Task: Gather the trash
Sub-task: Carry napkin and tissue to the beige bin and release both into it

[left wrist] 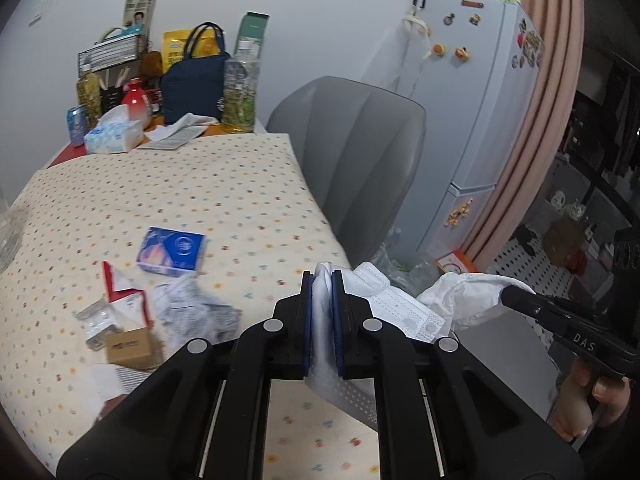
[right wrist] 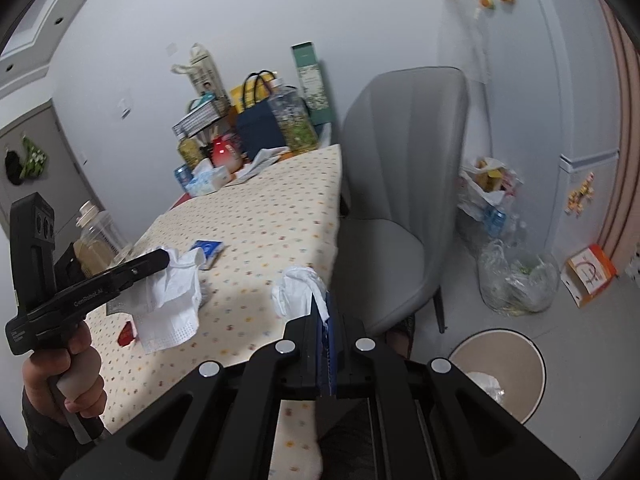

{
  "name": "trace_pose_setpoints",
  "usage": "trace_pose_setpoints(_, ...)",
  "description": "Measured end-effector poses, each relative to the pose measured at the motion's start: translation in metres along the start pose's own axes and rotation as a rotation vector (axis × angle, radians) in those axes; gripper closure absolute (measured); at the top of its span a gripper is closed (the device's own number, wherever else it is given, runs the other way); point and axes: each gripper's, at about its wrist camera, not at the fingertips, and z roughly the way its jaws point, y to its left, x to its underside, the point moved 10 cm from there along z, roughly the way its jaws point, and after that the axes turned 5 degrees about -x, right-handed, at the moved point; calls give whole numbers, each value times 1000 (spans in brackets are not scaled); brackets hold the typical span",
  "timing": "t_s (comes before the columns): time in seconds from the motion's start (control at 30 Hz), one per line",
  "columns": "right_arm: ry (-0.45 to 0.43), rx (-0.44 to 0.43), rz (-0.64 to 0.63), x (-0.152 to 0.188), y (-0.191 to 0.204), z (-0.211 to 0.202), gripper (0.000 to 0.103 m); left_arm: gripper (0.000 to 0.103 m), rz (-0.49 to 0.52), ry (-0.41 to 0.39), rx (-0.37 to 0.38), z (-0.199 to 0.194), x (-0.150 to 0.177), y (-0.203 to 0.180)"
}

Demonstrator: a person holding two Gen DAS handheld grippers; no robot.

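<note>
Dotted cream cloth covers the tabletop (left wrist: 224, 184), which fills the left half of the left wrist view. At its far end, upper left of the frame, stand a tissue box (left wrist: 114, 134), a navy bag (left wrist: 194, 84) and a clear jar (left wrist: 240, 96). Lower left on the cloth lies loose trash: a small brown box (left wrist: 130, 346), a red and white carton (left wrist: 128, 302), a crumpled printed wrapper (left wrist: 196, 312) and, a little above them, a blue packet (left wrist: 172, 250).

At bottom centre of that view the left tool (left wrist: 322, 280) has its pads pressed together on a white face mask (left wrist: 400, 304), which trails off to the right. Behind it, in the middle of the frame, stands a grey chair (left wrist: 352, 152), with a white fridge (left wrist: 476, 100) to its right. At the right edge the right tool (left wrist: 516, 294) is clamped on a crumpled white tissue (left wrist: 460, 296), a hand (left wrist: 592, 404) gripping its handle below.

In the right wrist view the left tool (right wrist: 162, 258) appears at the left with the mask (right wrist: 168, 312) hanging over the cloth. At bottom centre the right tool (right wrist: 326, 300) is closed on the tissue (right wrist: 296, 288). At the lower right a round bin (right wrist: 532, 364) stands on the floor, and a clear plastic bag (right wrist: 516, 280) sits above it in the frame.
</note>
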Motion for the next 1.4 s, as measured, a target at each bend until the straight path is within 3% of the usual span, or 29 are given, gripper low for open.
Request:
trace_pose_setpoints(0.7,35,125,297,66,-178,-11,99,94,202,187,95,99,29,-153)
trace_pose_setpoints(0.97,91,150,394,101,-228,15,99,94,258,258,133,137,43,-196)
trace_pose_setpoints(1.2,129,162,470,123,-263,41,95,94,278,324,126,166,56,-211)
trace_pose_setpoints(1.23,137,159,482,126,-267,44,94,94,279,330,125,169,57,-211)
trace_pose_setpoints(1.27,145,164,497,130,-272,48,82,94,281,339,123,173,59,-213)
trace_pose_setpoints(1.3,148,171,504,133,-276,49,57,94,283,344,123,175,60,-214)
trace_pose_setpoints(1.33,145,189,508,135,-281,50,48,94,287,351,122,177,61,-217)
trace_pose_setpoints(1.4,142,200,506,138,-286,50,45,94,297,359,123,181,64,-221)
